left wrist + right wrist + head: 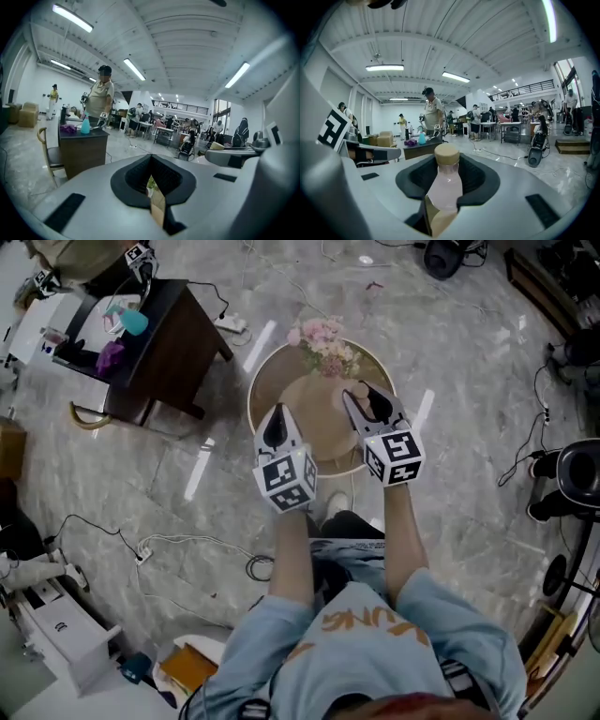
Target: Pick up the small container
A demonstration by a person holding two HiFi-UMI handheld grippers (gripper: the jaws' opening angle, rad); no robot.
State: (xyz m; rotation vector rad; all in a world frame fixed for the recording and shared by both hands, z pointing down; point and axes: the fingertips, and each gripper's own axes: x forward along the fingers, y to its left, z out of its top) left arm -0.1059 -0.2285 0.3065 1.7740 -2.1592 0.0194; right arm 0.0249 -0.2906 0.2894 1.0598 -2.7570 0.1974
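Above round table [274,372], R gripper [447,165] holds container [444,186] lengthwise, cap outward.

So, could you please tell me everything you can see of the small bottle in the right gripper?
The small bottle has a translucent pale pink body with rounded shoulders and a tan, flat-topped cap that looks like cork; the cap is on. It lies lengthwise between the black pads of the right gripper, which press on its sides, with the cap pointing out past the jaw tips. Its base is hidden low between the jaws. Nothing else touches it. It is held over the round table.
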